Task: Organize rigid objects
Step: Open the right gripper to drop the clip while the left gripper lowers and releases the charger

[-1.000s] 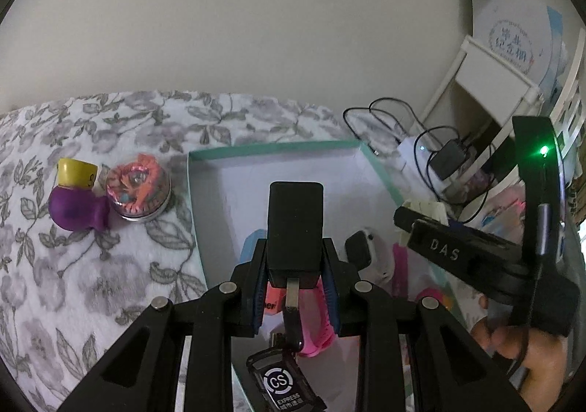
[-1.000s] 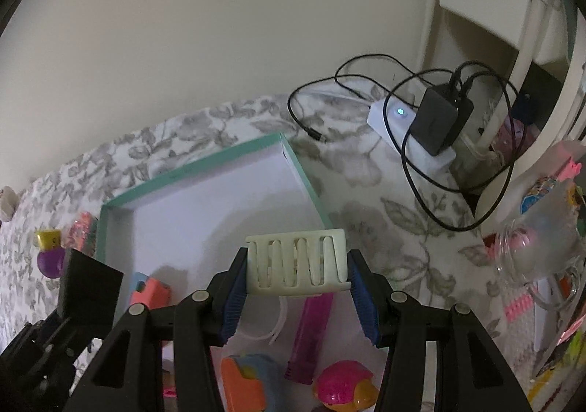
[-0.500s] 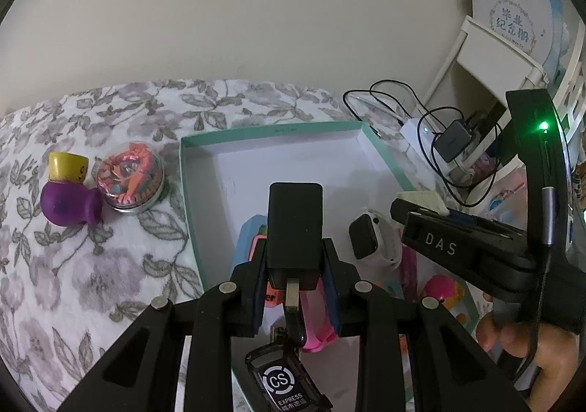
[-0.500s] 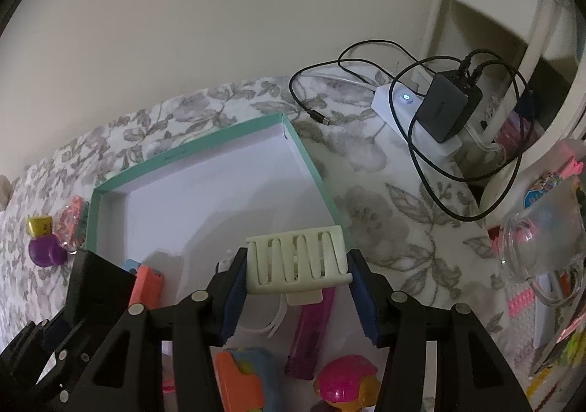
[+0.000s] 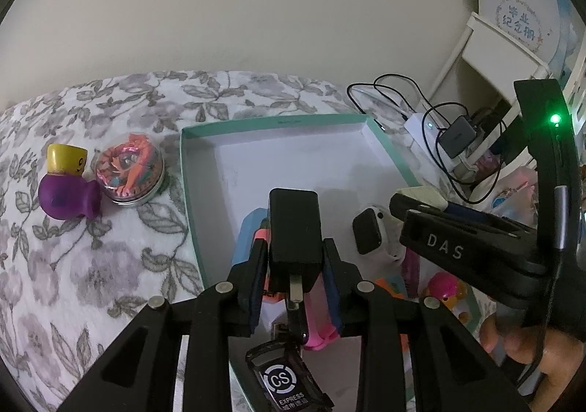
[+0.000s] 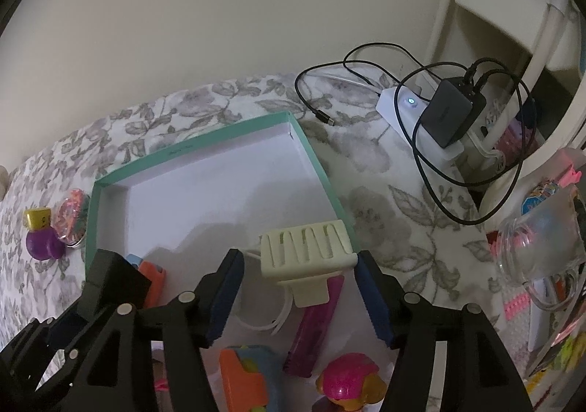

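My left gripper (image 5: 295,247) hangs over the near part of the teal box (image 5: 271,122). A black charger plug (image 5: 293,214) stands upright between its pads, and the jaws are opening slightly around it. My right gripper (image 6: 298,258) is over the box's right side (image 6: 322,173), and its jaws are opening too. A cream slotted piece (image 6: 307,247) lies tilted between them, well clear of the left pad and close against the right one. In the box lie a white smartwatch (image 5: 368,232), a magenta comb (image 6: 318,324) and small toys (image 6: 348,379).
A purple toy with a yellow hat (image 5: 67,192) and a round tin (image 5: 128,170) sit on the floral cloth left of the box. A power strip with a black adapter (image 6: 450,115) and looping cables lies to the right, by a white shelf (image 6: 505,8). A hand (image 5: 531,349) holds the right gripper.
The right jaws have spread, and the cream piece has come off the left pad and tilted down. The left gripper still carries the charger in the same place.
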Demonstrator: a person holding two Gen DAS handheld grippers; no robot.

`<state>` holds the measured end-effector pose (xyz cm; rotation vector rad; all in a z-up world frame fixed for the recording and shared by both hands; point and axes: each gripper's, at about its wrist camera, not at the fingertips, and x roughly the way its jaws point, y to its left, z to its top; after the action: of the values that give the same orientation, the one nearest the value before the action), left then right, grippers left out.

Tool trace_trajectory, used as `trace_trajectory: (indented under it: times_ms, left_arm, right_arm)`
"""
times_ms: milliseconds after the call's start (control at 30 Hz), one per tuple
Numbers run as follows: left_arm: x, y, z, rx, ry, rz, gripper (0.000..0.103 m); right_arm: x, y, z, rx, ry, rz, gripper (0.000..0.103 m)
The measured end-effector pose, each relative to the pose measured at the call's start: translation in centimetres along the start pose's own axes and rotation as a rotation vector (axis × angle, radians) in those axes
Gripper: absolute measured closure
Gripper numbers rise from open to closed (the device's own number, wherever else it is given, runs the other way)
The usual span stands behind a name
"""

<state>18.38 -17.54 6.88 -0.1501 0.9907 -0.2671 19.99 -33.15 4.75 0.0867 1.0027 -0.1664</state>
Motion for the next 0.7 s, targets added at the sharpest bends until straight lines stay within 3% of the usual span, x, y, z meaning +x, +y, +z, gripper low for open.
trace_trajectory:
  times_ms: [100, 400, 700]
  left_arm:
    - [-0.5, 0.0, 0.2, -0.013, -0.008, -0.022, 0.056]
    - [-2.2, 1.4, 1.5, -0.064, -0.029, -0.028, 0.055]
    - [-4.5, 4.7, 2.7, -0.17, -0.089, 0.033, 0.052]
  right_arm:
    - [-0.1, 0.0, 0.0, -0.001, -0.002, 0.001, 0.036]
    - [-2.3, 0.4, 0.6, -0.019, -0.057, 0.0, 0.036]
    - [-3.7, 1.4, 1.1, -0.035, -0.084, 0.038, 0.036]
